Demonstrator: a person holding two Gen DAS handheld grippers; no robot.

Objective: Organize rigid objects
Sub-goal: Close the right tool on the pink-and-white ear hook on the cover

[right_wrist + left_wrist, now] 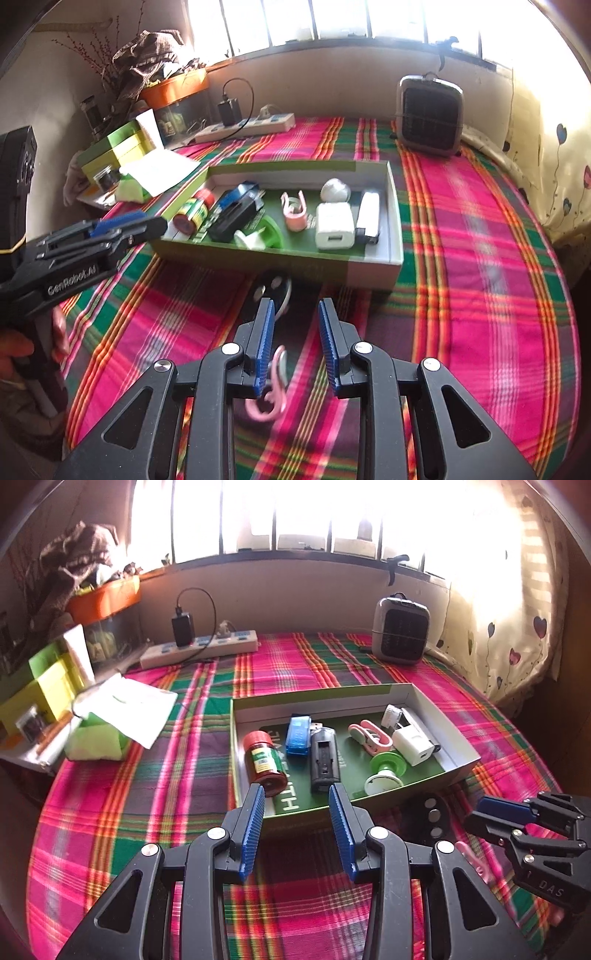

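Box [314,696] of sorted objects on the plaid-covered worktop [147,775], with one pink clip [271,387] outside it.

We see the box holding a red-capped bottle [264,762], a blue device [298,734], a black device [324,760], a second pink clip [369,734], a white charger [412,744] and a green-and-white spool [384,771]. The loose pink clip lies on the cloth near the box's front wall, beneath the right gripper [296,302]. That gripper's fingers stand slightly apart and press on nothing. A black disc [430,812] rests between clip and box. The left gripper [296,788] hovers at the box's near edge, fingers released and empty. A power strip [199,648] and a small heater [400,629] stand at the far wall.
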